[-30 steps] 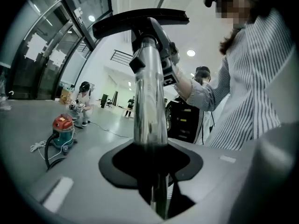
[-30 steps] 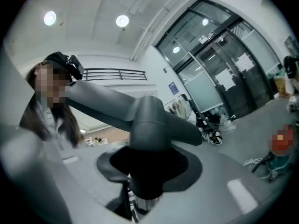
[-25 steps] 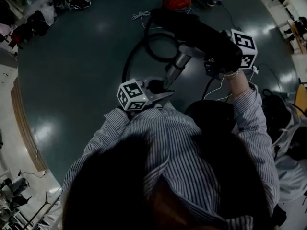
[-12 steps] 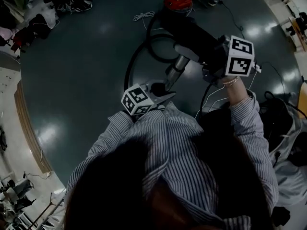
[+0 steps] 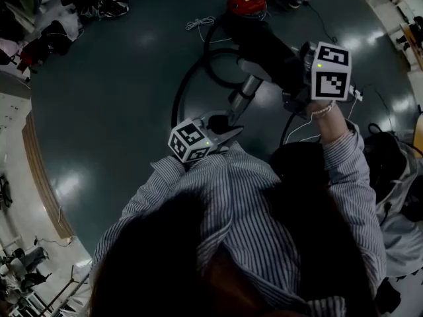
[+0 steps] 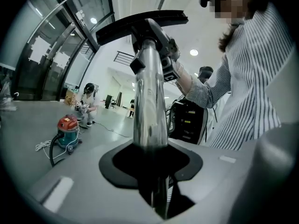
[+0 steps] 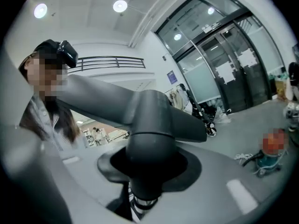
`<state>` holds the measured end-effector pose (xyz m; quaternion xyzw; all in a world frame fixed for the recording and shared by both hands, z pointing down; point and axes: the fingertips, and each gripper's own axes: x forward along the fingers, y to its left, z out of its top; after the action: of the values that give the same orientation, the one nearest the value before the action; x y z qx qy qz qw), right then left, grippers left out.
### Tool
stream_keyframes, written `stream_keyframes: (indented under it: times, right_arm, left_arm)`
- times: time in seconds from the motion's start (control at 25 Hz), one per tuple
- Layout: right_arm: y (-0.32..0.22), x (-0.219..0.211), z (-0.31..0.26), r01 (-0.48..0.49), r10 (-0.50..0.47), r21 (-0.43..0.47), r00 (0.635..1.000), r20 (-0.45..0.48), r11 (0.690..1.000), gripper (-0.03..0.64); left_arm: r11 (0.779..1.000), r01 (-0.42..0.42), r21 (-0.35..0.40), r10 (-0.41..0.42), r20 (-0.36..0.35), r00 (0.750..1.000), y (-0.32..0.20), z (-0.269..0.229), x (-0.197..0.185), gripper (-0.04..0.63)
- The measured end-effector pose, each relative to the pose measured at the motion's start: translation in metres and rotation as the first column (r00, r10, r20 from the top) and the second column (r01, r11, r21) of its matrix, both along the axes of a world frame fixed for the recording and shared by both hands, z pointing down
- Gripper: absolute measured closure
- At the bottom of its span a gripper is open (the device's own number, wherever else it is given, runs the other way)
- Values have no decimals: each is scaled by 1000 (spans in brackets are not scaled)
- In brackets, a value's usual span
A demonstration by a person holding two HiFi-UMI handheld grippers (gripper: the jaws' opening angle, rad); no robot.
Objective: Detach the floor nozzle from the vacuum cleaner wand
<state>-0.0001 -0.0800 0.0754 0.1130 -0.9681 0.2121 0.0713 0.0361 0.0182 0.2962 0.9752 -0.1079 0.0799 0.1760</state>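
Note:
The chrome wand (image 5: 239, 98) slants across the middle of the head view, from my left gripper (image 5: 225, 123) up to the black floor nozzle (image 5: 261, 41). In the left gripper view the wand (image 6: 149, 101) rises between the jaws, which are shut on it, toward the nozzle (image 6: 140, 21) at the top. My right gripper (image 5: 296, 78) is at the nozzle's right side. In the right gripper view its jaws are shut on the dark grey nozzle neck (image 7: 148, 148), and the nozzle body (image 7: 107, 101) spreads out to both sides above.
A red canister vacuum (image 5: 246, 2) stands on the dark floor at the top, with a black hose (image 5: 188, 78) looping from it and a white cable (image 5: 197, 24) beside it. Bags (image 5: 390, 167) lie at the right. Another person (image 6: 86, 101) crouches far off.
The right gripper has turned a little on the nozzle, so its marker cube shows other faces. The left gripper and the wand have hardly shifted.

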Motion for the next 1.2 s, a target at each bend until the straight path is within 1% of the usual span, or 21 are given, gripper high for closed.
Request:
stream_keyframes:
  times: [0.04, 0.08, 0.2, 0.32, 0.4, 0.48, 0.56, 0.64, 0.68, 0.76, 0.8, 0.88, 0.92, 1.0, 1.08, 1.12, 1.16, 1.2]
  right_arm:
    - [-4, 2, 2, -19, 19, -11, 1000, -6, 1000, 477]
    - [-5, 2, 2, -17, 17, -15, 1000, -5, 1000, 477]
    - [1, 2, -6, 80, -81, 12, 996, 45, 997, 476]
    - [16, 1, -17, 182, -189, 67, 976, 104, 981, 476]
    - [23, -1, -16, 200, -213, 106, 967, 136, 974, 474]
    - [28, -5, -10, 181, -201, 122, 964, 176, 976, 472]
    - [28, -7, -6, 133, -157, 106, 952, 262, 985, 472]
    - [22, -9, -7, 57, -76, 63, 928, 364, 996, 466]
    - [19, -12, -7, 5, -25, 52, 921, 388, 999, 468]
    - [12, -23, -6, -90, 62, 57, 924, 376, 994, 477]
    - [11, -28, -6, -115, 85, 63, 930, 357, 991, 477]
    - [11, -37, -9, -112, 81, 77, 944, 320, 991, 477]
    - [12, -39, -11, -82, 50, 92, 951, 305, 992, 477]
    - [18, -43, -13, 18, -54, 134, 961, 271, 991, 477]
    - [22, -43, -13, 120, -158, 163, 958, 241, 979, 476]
    - [23, -40, -12, 159, -195, 170, 955, 225, 973, 476]
    - [23, -36, -10, 177, -211, 167, 955, 207, 970, 476]
    - [20, -31, -8, 165, -193, 153, 962, 193, 974, 476]
  left_arm:
    - [1000, 1, -8, -1, 1, 1000, -1, 1, 1, 454]
    - [1000, -6, -15, 6, -8, 1000, -2, 0, 1, 454]
    - [997, -69, -22, 67, -72, 995, 1, -8, 0, 453]
    - [988, -152, -30, 146, -133, 980, 8, -16, -2, 453]
    - [986, -164, -25, 158, -147, 976, 12, -14, -8, 453]
    - [989, -144, -13, 141, -135, 981, 13, -8, -12, 453]
    - [993, -121, -4, 120, -133, 984, 13, -4, -14, 453]
    - [995, -102, 1, 101, -138, 985, 11, -3, -15, 453]
    - [996, -94, 1, 93, -136, 986, 10, -2, -16, 453]
    - [996, -91, -6, 89, -139, 986, 8, 0, -18, 453]
    - [996, -91, -9, 89, -149, 985, 8, 0, -20, 454]
    - [996, -94, -9, 91, -179, 980, 8, -5, -23, 454]
    - [995, -102, -9, 99, -189, 977, 9, -7, -25, 454]
    - [991, -131, -12, 126, -194, 973, 12, -10, -27, 454]
    - [990, -140, -14, 134, -196, 971, 12, -10, -26, 454]
    - [991, -130, -15, 124, -198, 972, 12, -10, -24, 454]
    - [994, -108, -17, 102, -198, 975, 11, -8, -20, 453]
    - [997, -73, -17, 68, -197, 978, 8, -7, -16, 454]
